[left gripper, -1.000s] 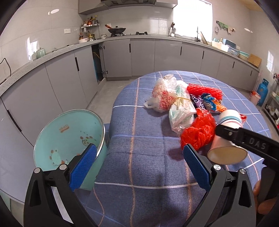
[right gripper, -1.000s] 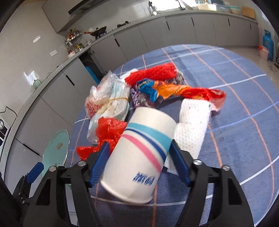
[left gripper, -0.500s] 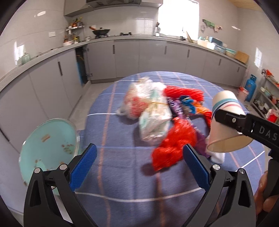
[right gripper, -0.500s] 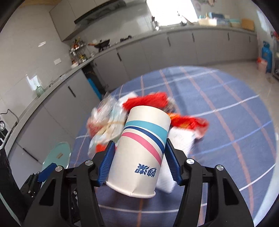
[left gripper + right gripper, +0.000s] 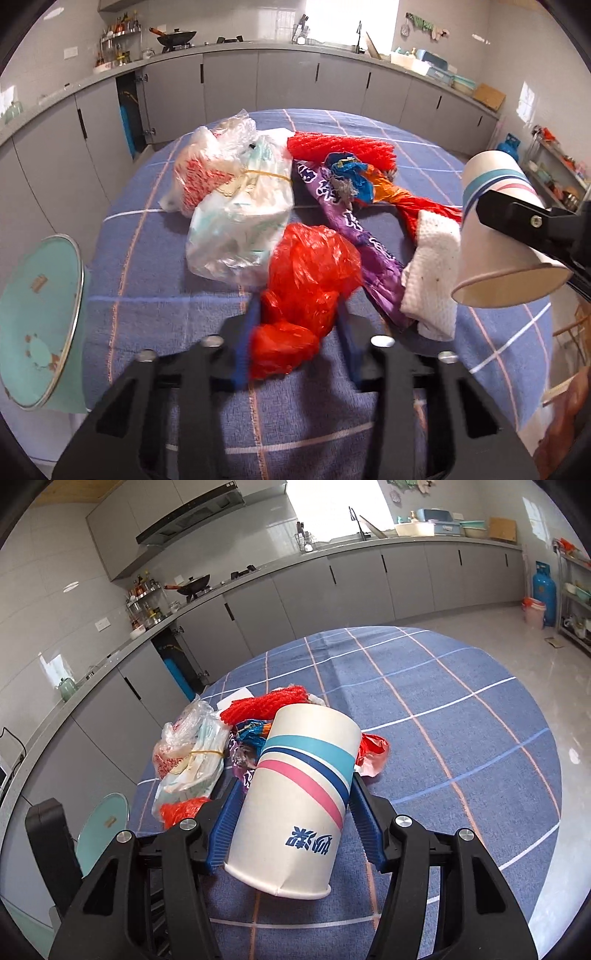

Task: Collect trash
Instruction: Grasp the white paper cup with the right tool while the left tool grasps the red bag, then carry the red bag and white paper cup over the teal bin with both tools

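Left wrist view: left hand-held gripper [image 5: 295, 343] jaws just closing, now pinching red plastic bag [image 5: 306, 284] near table [image 5: 155, 314] front edge. Right hand-held gripper [image 5: 291, 816] clamped on paper cup [image 5: 299, 794], lifted. Clear bags [image 5: 236, 206], purple wrapper [image 5: 354, 236], paper towel [image 5: 432, 273] uncollected; teal bin [image 5: 37, 317] beside left edge.

The paper cup [image 5: 295, 797] is covering the middle of the trash pile in the right wrist view, leaving only a corner of the red plastic bag [image 5: 183, 808] showing to its left and hiding the white paper towel [image 5: 430, 273] that the left wrist view shows beside the cup. In the left wrist view the left gripper [image 5: 295, 332] is showing motion-blurred blue fingers [image 5: 245, 347], its jaws having just been closing with the red bag between them, and whether the pads are pressing on the bag is not resolving. The teal bin [image 5: 40, 317], left of the pile, is being cut off by the picture's dark edge, and a hand [image 5: 569, 421] at the lower right is showing only in part.
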Available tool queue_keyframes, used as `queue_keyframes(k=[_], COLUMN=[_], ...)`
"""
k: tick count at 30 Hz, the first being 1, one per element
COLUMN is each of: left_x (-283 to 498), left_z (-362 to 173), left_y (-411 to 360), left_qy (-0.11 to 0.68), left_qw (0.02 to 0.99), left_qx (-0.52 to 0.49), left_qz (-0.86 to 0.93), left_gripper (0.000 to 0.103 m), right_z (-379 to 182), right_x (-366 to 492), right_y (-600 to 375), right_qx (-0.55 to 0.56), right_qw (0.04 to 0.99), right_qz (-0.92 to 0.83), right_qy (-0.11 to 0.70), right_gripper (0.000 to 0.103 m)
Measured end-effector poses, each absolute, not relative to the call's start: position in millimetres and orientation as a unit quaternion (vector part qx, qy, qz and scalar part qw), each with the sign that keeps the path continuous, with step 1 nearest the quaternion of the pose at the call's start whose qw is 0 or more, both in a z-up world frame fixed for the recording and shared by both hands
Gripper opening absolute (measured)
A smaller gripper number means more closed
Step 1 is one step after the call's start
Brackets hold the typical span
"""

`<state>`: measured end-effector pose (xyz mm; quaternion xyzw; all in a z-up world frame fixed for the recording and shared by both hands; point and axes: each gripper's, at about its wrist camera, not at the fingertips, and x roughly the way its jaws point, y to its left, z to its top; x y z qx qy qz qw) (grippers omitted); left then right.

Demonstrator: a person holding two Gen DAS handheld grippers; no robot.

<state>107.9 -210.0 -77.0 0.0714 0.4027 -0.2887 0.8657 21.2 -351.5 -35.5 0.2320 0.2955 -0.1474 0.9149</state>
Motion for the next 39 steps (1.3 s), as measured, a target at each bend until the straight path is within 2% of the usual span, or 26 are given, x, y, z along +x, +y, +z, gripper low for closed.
queue_keyframes(k=[4, 12, 28, 39], left_x=[105, 90, 127, 139], left_z=[-68, -38, -20, -23], left_y=[-197, -159, -27, 22], left_qy=[0.4, 0.365, 0.357, 0.36], left_qw=[0.864, 0.877, 0.929, 0.932], left_qx=[0.049, 0.044, -0.003, -0.023], left_qz=[-0.302, -0.31, -0.093, -0.03], left_gripper=[0.031, 0.031, 0.031, 0.031], right_z=[-33, -21, -8, -10], right_x=[22, 28, 86, 116], right_y=[-345, -328, -223, -148], right_qx=[0.224, 0.202, 0.141, 0.103], right_qw=[0.918, 0.929, 0.946, 0.944], right_qz=[-0.147, -0.136, -0.01, 0.069], right_qy=[0.291, 0.279, 0.291, 0.307], right_gripper=[0.058, 0.058, 0.058, 0.058])
